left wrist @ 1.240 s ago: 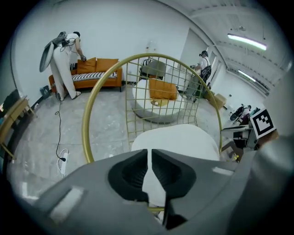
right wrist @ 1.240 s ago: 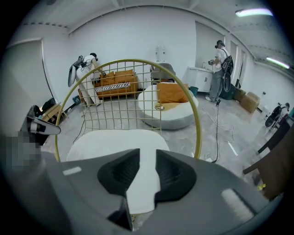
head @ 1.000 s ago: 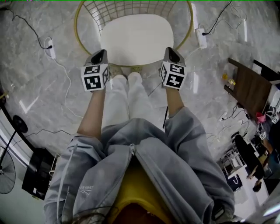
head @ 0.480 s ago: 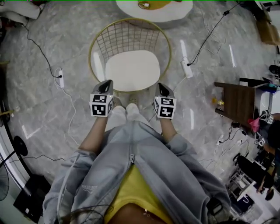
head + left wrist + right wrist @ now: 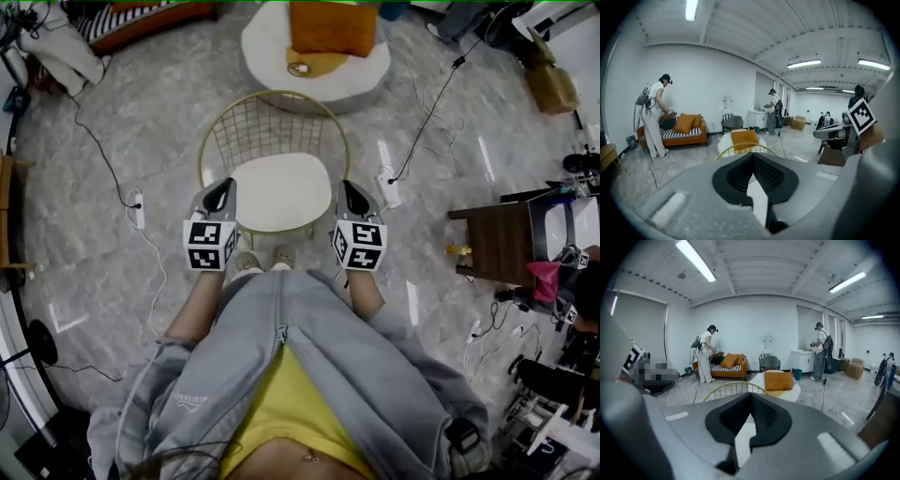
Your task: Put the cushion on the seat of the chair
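Beyond the wire chair (image 5: pixel 278 192) sits a square orange cushion (image 5: pixel 333 26); left gripper (image 5: pixel 225 187) and right gripper (image 5: pixel 347 187) fingers are closed, empty.

Head view: taken from the person's (image 5: pixel 281 375) head, facing steeply down, chair (image 5: pixel 278 187) near centre. Left and right gripper views: low, close behind their own jaws, facing forward across the room. All 3 views share the chair's wire back and the orange cushion (image 5: pixel 333 26) beyond.

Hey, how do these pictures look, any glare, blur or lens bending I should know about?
Head view: wide-angle bending toward the edges, pale glare streaks on the polished floor, otherwise sharp. Left gripper view: round black vignette, ceiling lamp blown out, near foreground soft. Right gripper view: same vignette, ceiling lines bowed.
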Demonstrator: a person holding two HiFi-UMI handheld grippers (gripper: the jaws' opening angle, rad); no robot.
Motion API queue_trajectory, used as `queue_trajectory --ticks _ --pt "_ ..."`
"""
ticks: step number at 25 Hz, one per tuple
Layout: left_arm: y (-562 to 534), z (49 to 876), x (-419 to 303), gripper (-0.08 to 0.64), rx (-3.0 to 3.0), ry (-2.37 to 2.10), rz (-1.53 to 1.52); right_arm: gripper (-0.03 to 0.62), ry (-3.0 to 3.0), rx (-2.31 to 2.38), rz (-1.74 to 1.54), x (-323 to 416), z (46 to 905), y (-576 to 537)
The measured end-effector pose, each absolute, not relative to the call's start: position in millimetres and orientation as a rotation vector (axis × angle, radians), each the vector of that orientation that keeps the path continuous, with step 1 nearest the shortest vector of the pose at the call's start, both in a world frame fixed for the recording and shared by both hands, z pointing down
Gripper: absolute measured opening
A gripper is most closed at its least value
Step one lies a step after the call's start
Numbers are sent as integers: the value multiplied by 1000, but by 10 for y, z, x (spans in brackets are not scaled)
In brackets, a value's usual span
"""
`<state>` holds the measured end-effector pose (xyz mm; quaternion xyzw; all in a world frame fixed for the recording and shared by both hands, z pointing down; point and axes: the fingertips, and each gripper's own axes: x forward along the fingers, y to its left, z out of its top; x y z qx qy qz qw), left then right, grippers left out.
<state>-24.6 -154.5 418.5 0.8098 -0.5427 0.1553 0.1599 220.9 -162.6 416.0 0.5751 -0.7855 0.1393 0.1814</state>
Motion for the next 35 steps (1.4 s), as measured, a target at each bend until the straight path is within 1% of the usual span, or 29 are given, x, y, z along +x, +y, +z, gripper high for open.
queue_trajectory --ticks 10,17,21,25,35 --pt "-1687 2673 -18 6 2543 -1696 112 0 -2471 1702 23 1998 2664 -1744" --pt "-1593 2176 46 6 2572 -1774 29 0 -2600 1656 -164 1764 2034 -1614" --pt "-1501 2168 69 6 2561 -1808 40 -2 -2616 1594 -193 1716 2016 -1524" --pt "-1459 2328 99 6 2528 -1803 66 -2 -2605 1581 -109 1758 2192 -1515" --pt "-1519 2391 146 6 2506 -1827 69 0 -2612 1552 -73 1851 2302 -1604"
